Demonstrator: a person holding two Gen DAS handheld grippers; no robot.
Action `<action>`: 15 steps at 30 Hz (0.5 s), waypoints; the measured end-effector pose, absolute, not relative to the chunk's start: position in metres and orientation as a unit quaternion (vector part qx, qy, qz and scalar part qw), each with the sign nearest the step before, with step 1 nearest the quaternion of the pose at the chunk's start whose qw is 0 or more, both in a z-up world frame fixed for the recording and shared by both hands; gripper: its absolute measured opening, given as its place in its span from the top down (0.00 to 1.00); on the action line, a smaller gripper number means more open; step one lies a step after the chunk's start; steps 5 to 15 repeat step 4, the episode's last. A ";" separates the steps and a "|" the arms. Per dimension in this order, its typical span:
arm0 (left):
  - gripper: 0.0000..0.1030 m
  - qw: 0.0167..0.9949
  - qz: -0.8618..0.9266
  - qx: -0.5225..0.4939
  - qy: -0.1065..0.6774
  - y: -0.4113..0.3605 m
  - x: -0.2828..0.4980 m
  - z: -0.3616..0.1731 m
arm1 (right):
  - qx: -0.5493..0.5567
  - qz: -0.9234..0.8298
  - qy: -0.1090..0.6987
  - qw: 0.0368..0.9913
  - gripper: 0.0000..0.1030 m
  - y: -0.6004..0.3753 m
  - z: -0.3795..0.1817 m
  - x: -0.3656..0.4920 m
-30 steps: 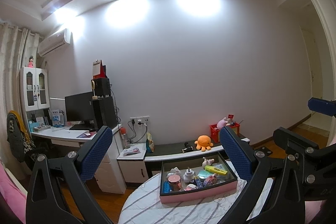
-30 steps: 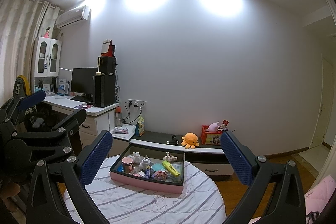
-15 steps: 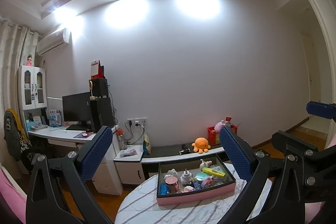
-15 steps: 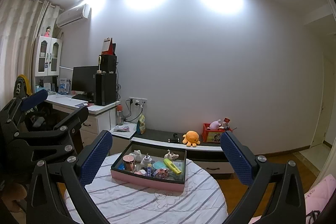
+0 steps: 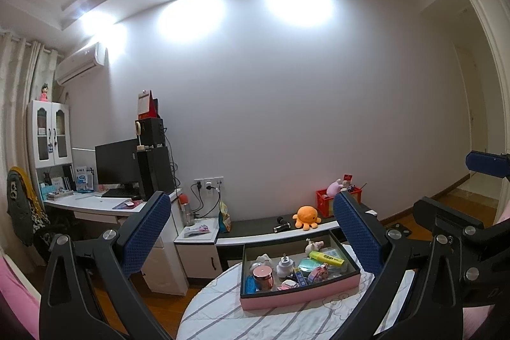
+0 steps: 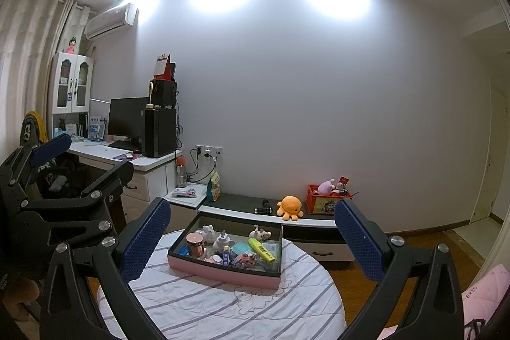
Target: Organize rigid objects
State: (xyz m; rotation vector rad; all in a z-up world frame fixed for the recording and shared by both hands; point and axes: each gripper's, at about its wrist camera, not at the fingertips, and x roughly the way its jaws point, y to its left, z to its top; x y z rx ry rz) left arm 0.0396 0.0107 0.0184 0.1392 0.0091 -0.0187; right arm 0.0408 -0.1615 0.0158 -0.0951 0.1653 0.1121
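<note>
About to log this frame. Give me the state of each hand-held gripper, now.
Left hand-held gripper: open, holding nothing, above the pink tray.
Right hand-held gripper: open, holding nothing.

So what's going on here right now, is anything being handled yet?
Not yet. Both the left gripper and the right gripper are open and empty, held above the round table and aimed at the pink tray. The tray holds a jumble of small things, among them a yellow highlighter and a rose-gold jar. Nothing has been picked up; the fingers are well short of the tray.
</note>
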 end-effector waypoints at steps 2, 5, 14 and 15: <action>0.00 0.998 -0.010 0.069 0.003 0.010 0.040 0.019 | -0.048 0.055 0.083 0.994 0.00 -0.161 0.016 0.041; 0.00 0.998 -0.010 0.068 0.004 0.010 0.040 0.018 | -0.048 0.055 0.084 0.994 0.00 -0.160 0.015 0.040; 0.00 0.998 -0.010 0.068 0.004 0.010 0.040 0.018 | -0.048 0.055 0.084 0.994 0.00 -0.160 0.015 0.040; 0.00 0.998 -0.010 0.068 0.004 0.010 0.040 0.018 | -0.048 0.055 0.084 0.994 0.00 -0.160 0.015 0.040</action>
